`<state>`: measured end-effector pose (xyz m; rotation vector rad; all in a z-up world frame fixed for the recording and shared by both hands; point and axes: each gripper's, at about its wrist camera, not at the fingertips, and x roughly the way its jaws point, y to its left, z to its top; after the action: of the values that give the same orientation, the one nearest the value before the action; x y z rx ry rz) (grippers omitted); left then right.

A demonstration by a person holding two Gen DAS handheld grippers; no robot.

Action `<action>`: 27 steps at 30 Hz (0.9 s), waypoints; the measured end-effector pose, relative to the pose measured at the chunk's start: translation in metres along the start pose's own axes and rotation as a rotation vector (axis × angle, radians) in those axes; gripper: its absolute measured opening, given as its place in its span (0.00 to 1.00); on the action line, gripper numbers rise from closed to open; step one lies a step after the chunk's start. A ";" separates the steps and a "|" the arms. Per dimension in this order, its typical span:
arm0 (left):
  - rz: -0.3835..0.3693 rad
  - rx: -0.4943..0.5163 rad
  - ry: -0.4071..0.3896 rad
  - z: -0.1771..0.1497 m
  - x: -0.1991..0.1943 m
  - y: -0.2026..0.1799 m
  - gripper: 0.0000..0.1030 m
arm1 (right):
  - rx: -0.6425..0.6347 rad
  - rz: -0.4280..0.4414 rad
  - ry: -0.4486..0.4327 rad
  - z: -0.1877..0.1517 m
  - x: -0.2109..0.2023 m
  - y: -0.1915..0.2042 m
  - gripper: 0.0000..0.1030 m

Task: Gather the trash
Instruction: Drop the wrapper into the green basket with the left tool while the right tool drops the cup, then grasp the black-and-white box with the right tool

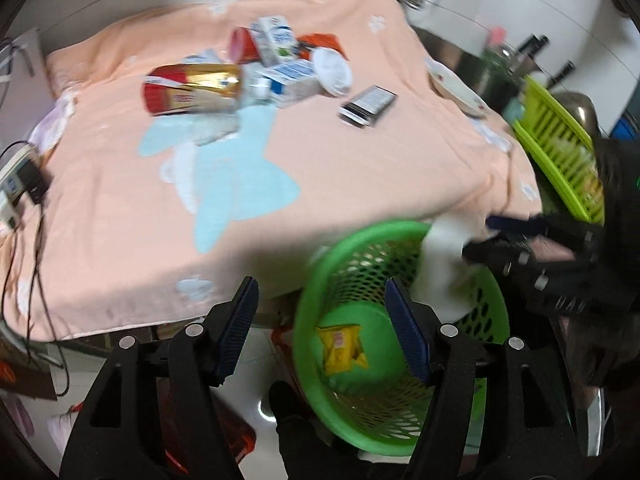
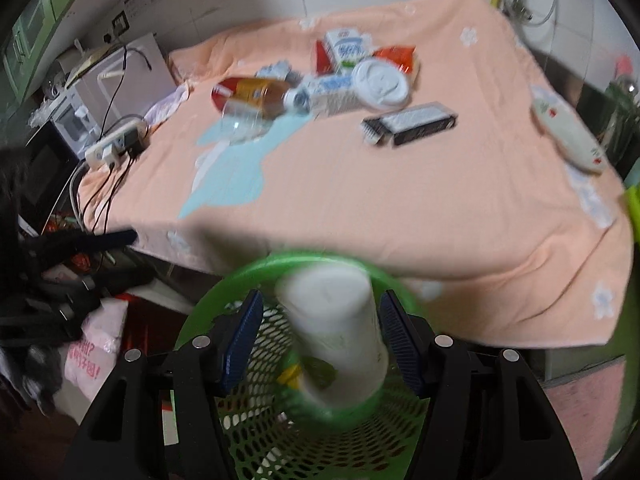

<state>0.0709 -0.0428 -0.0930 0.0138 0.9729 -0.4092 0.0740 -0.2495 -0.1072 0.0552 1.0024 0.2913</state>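
Green basket (image 2: 224,292) holds a yellow packet (image 1: 342,348); white cup (image 2: 340,336) between the wide right claw (image 2: 320,340).

One green basket (image 1: 320,280) holds one yellow packet (image 1: 342,350), with one white paper cup (image 2: 340,332) over it. On the surface lie one plastic bottle (image 2: 252,94), two milk cartons (image 1: 276,38) (image 1: 294,80), one white lid (image 2: 380,82), one dark box (image 2: 412,122) and one orange wrapper (image 2: 396,54).

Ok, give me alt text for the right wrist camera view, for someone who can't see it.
A white paper cup, blurred, sits between the open right gripper fingers above a green perforated plastic basket. Behind lies a table with a peach cloth holding a plastic bottle, cartons and a white lid.
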 end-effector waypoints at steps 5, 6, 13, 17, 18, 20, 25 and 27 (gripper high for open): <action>0.037 -0.034 -0.017 -0.003 -0.008 0.014 0.63 | 0.006 0.043 0.052 -0.008 0.025 0.012 0.57; 0.039 -0.040 -0.016 -0.004 -0.009 0.017 0.63 | 0.006 0.049 0.055 -0.008 0.027 0.015 0.57; 0.061 -0.079 -0.010 -0.008 -0.008 0.034 0.63 | -0.012 0.040 0.038 0.005 0.023 0.019 0.59; 0.063 -0.093 -0.011 -0.006 -0.007 0.040 0.63 | 0.008 0.012 0.008 0.022 0.017 0.009 0.64; 0.063 -0.093 -0.011 -0.006 -0.006 0.041 0.63 | 0.014 0.008 0.002 0.025 0.016 0.006 0.66; 0.065 -0.098 -0.009 -0.004 -0.004 0.045 0.63 | 0.029 -0.007 -0.007 0.035 0.015 0.000 0.67; 0.066 -0.126 -0.005 -0.001 0.000 0.057 0.63 | 0.070 -0.048 -0.030 0.067 0.017 -0.018 0.70; 0.068 -0.139 -0.005 0.001 0.001 0.064 0.64 | 0.090 -0.071 -0.034 0.081 0.021 -0.026 0.72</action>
<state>0.0939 0.0156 -0.1039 -0.0801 0.9912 -0.2786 0.1584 -0.2620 -0.0857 0.1058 0.9817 0.1791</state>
